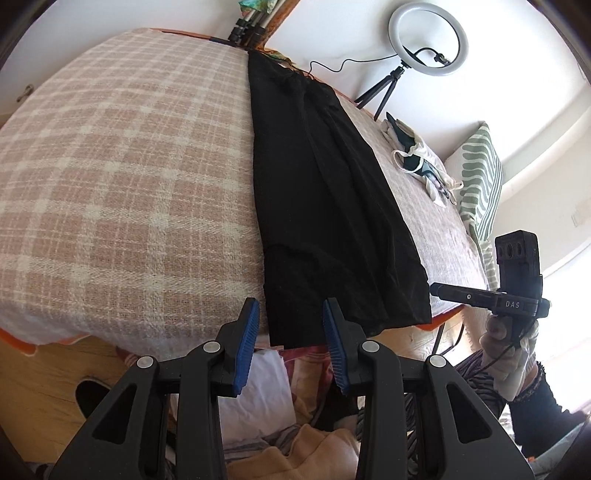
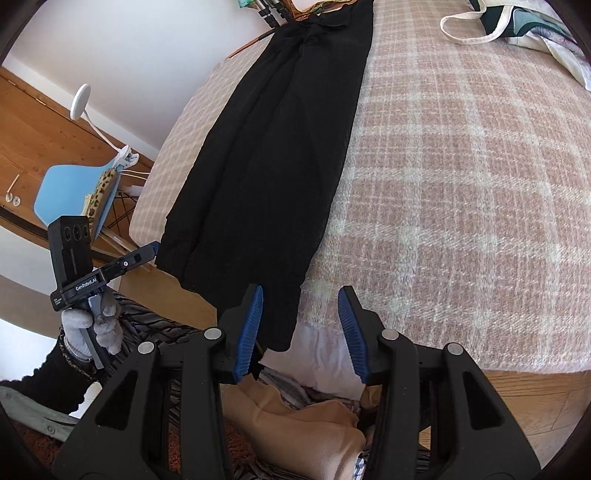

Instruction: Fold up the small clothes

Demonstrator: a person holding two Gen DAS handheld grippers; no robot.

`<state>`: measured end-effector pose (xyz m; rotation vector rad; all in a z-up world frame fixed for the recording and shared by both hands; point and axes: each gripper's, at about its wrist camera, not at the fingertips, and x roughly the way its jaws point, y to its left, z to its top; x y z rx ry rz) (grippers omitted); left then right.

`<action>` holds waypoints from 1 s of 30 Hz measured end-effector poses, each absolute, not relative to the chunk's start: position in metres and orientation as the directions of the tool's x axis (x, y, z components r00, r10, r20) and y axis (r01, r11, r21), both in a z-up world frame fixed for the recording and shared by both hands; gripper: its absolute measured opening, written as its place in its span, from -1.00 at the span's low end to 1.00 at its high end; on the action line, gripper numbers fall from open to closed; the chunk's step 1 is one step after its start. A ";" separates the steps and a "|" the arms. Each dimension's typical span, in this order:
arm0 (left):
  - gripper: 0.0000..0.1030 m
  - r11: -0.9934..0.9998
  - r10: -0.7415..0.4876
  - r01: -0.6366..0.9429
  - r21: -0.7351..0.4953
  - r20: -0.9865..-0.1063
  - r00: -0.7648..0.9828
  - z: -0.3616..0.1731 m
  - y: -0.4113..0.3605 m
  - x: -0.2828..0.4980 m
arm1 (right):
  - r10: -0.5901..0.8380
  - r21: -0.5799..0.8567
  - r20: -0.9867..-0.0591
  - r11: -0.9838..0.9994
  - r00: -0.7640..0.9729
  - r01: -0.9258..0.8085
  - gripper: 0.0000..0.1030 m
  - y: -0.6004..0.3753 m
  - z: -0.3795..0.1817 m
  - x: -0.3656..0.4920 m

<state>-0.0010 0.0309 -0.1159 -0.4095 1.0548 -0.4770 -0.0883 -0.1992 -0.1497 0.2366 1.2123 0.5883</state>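
With both the left gripper (image 1: 290, 325) and the right gripper (image 2: 300, 314) held open and empty just short of the black garment's (image 1: 325, 206) overhanging hem, a shallow or single-layer pinch is judged likely to drag it off the bed (image 1: 122, 177).

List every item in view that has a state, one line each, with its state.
left gripper: open, empty, at the garment's near hem
right gripper: open, empty, at the near hem
black garment: laid out long on the blanket, near end hanging over the edge, not folded across
plaid blanket: spread flat
tote bag: crumpled, lying on the blanket
ring light: upright on its tripod
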 end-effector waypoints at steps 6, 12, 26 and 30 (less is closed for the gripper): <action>-0.35 0.822 -0.563 0.173 -0.542 -0.730 0.387 -0.119 0.027 -0.002 | 0.568 0.506 -0.795 0.815 0.212 -0.283 -0.11 -0.200 -0.153 -0.091; -0.35 0.779 -0.612 0.126 -0.615 -0.700 0.367 -0.125 0.040 -0.002 | 0.625 0.588 -0.768 0.775 0.141 -0.232 -0.11 -0.203 -0.169 -0.098; -0.58 0.721 -0.675 0.092 -0.687 -0.665 0.321 -0.131 0.041 0.000 | 0.699 0.683 -0.713 0.710 0.053 -0.175 -0.31 -0.192 -0.196 -0.083; -0.87 0.707 -0.689 0.106 -0.699 -0.648 0.324 -0.131 0.040 -0.001 | 0.725 0.705 -0.687 0.681 0.046 -0.198 -0.80 -0.186 -0.191 -0.085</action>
